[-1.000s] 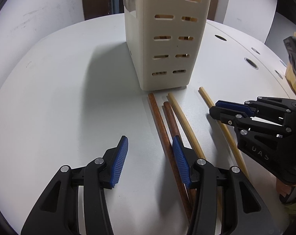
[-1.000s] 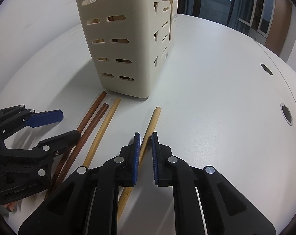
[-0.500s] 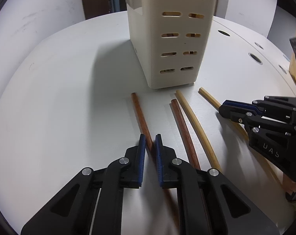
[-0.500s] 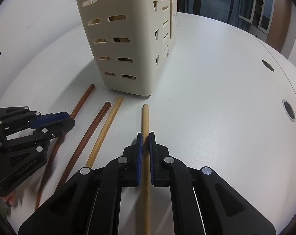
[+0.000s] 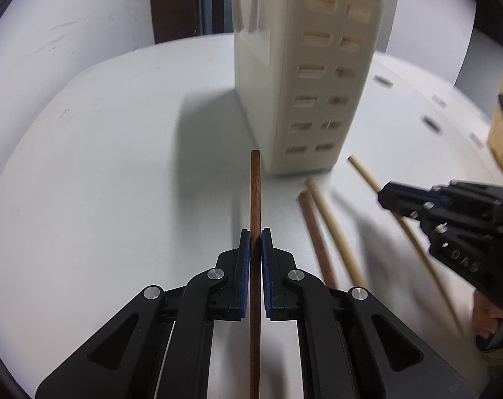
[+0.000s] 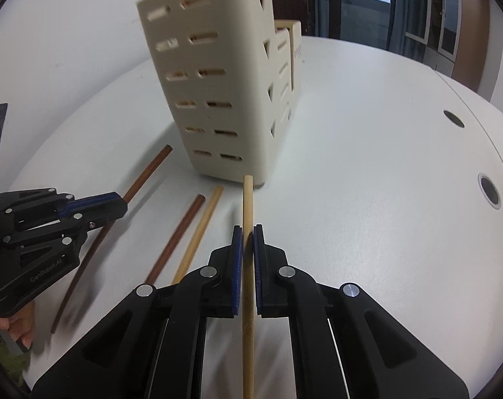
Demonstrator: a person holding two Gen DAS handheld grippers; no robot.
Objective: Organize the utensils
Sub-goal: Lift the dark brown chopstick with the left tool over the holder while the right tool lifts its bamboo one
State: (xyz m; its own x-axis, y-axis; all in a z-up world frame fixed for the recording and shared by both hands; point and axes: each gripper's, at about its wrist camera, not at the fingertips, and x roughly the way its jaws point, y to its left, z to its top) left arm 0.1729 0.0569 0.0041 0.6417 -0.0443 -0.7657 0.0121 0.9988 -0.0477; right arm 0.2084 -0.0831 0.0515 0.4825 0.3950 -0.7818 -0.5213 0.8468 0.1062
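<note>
My left gripper (image 5: 255, 236) is shut on a dark brown chopstick (image 5: 255, 193), which points toward the cream slotted utensil holder (image 5: 304, 76). My right gripper (image 6: 248, 232) is shut on a light bamboo chopstick (image 6: 247, 199) that also points at the holder (image 6: 218, 76). On the white table a second brown chopstick (image 5: 314, 229) and a second bamboo chopstick (image 5: 334, 232) lie side by side between the two grippers. Each gripper shows in the other's view: the right one (image 5: 384, 194) and the left one (image 6: 120, 204). Chopstick ends stick out of the holder's top.
The round white table (image 6: 368, 173) has dark cable holes (image 6: 489, 193) on the right side. A lower second part of the holder (image 6: 294, 53) stands behind the tall one. A person's fingers (image 6: 18, 329) show under the left gripper. A wall and a dark doorway lie beyond.
The left gripper's jaws closed on the brown chopstick and swung it apart from the others, now lifted toward the holder. The right gripper closed on the bamboo chopstick and turned it straight.
</note>
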